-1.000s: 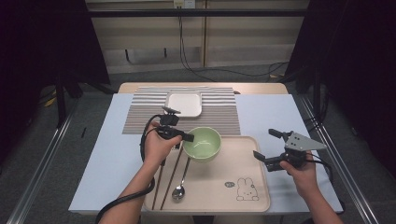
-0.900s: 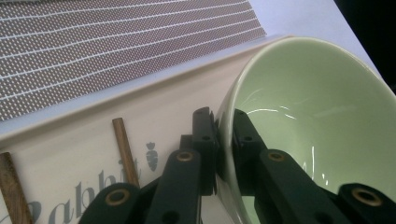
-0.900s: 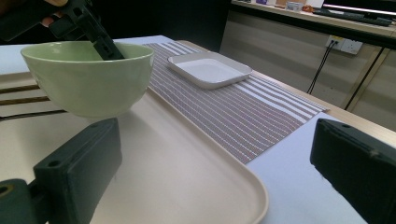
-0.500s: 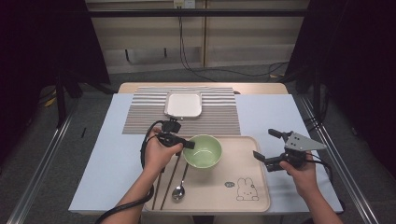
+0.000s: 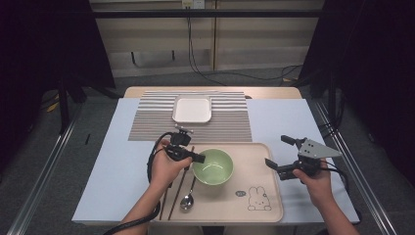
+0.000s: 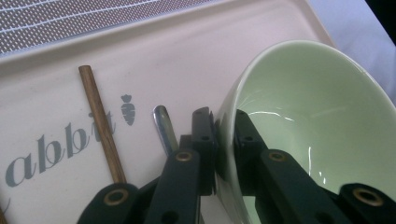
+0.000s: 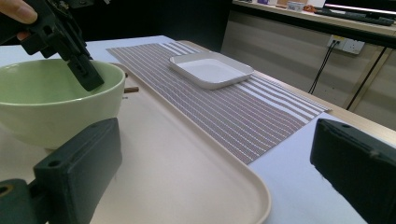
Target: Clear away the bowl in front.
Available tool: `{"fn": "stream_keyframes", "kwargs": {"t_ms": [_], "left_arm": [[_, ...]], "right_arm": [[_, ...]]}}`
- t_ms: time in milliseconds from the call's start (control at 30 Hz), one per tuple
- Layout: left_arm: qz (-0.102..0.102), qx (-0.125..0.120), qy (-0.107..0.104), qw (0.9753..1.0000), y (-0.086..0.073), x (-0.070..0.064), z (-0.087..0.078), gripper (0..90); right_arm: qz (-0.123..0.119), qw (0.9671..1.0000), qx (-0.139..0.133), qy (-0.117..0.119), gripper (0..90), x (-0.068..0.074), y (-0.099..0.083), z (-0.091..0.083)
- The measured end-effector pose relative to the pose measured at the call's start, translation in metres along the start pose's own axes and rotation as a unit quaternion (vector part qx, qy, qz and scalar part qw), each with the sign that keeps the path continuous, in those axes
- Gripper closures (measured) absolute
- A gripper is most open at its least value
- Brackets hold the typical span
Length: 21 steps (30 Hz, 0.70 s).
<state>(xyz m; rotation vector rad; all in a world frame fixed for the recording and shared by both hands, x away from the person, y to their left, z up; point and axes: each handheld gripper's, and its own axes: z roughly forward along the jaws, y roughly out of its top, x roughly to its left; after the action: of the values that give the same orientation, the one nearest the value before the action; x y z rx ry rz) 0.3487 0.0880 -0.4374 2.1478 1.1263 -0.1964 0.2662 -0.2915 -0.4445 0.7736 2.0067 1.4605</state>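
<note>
Nearest the person's edge of the counter (image 5: 112, 161), a beige tray (image 5: 264, 215) with a printed rabbit is lying flat, and the green bowl (image 5: 213, 166) is resting on its middle part. On the tray's left part, a metal spoon (image 5: 186, 199) and a pair of wooden chopsticks (image 5: 174, 192) are lying just beside the bowl. The left gripper (image 5: 195, 157) is reaching in from the left, and its fingers (image 6: 203, 140) are pinching the bowl's near rim, one finger outside the wall and one inside; the left gripper view is showing the rim squeezed between them, with the spoon handle and one chopstick lying on the tray beyond. The left hand (image 5: 165, 165) is wrapping around that gripper's body. At the tray's right edge, the right gripper (image 5: 278, 154) is hovering in the right hand (image 5: 313, 182), well apart from the bowl, its fingers (image 7: 84, 163) standing spread wide with nothing between them. Its own view is looking across the tray toward the bowl, with the left gripper's finger dipping inside the rim. Farther back, a striped placemat (image 5: 151, 122) is lying across the counter, just beyond the tray. A white square plate (image 5: 192, 109) is sitting on the mat's far middle part.
</note>
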Motion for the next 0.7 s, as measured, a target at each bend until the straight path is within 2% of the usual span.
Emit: {"fn": "stream_keyframes", "kwargs": {"t_ms": [33,67,100,133,167,200,233,267,300,400,500,600,633,700], "left_arm": [[0.008,0.004,0.001,1.0,0.0,0.0,-0.001,82.2],[-0.003,-0.003,-0.002,1.0,-0.001,-0.001,0.0,82.1],[0.004,0.001,-0.001,1.0,-0.002,-0.001,0.0,81.9],[0.0,-0.003,-0.003,1.0,-0.004,-0.002,0.001,81.9],[0.01,0.006,-0.001,0.9999,-0.004,-0.001,0.0,81.8],[0.0,-0.003,-0.001,1.0,-0.006,-0.003,0.001,81.7],[0.014,0.009,0.001,0.9999,-0.006,-0.001,0.0,81.6],[0.007,0.005,0.0,1.0,-0.007,-0.002,0.001,81.6],[0.012,0.007,0.0,0.9999,-0.008,0.0,0.0,81.4],[0.0,0.0,-0.004,1.0,-0.011,-0.001,0.0,81.4],[0.008,0.005,-0.007,0.9999,-0.012,-0.001,-0.001,81.3],[0.006,-0.001,-0.011,0.9999,-0.014,-0.002,-0.001,81.3],[0.015,0.007,-0.012,0.9998,-0.014,-0.001,-0.001,81.2],[0.011,-0.001,-0.011,0.9999,-0.015,-0.002,-0.001,81.2]], "right_arm": [[0.0,1.0,0.0,0.0,1.6,0.0,0.0,0.0],[0.0,1.0,0.0,0.002,1.7,0.0,0.0,0.0],[0.0,1.0,-0.001,0.002,1.7,0.0,0.0,0.0],[-0.001,1.0,-0.002,0.001,1.7,0.0,0.0,0.001],[0.001,1.0,-0.002,-0.001,1.7,0.0,0.0,0.001],[-0.001,1.0,-0.002,0.001,1.7,0.0,0.0,0.001],[-0.001,1.0,0.0,0.004,1.7,0.0,0.0,0.001],[0.001,1.0,0.001,0.004,1.7,0.0,0.0,0.001],[0.0,1.0,0.002,0.005,1.7,0.0,0.0,0.001],[-0.001,1.0,0.002,0.004,1.7,0.0,0.0,0.001],[0.001,1.0,0.001,0.004,1.7,0.0,0.0,0.001],[0.001,1.0,0.002,0.003,1.7,0.0,0.0,0.002],[0.001,1.0,0.001,0.004,1.7,0.0,0.0,0.002],[-0.001,1.0,0.0,0.0,1.7,0.0,0.0,0.002]]}}
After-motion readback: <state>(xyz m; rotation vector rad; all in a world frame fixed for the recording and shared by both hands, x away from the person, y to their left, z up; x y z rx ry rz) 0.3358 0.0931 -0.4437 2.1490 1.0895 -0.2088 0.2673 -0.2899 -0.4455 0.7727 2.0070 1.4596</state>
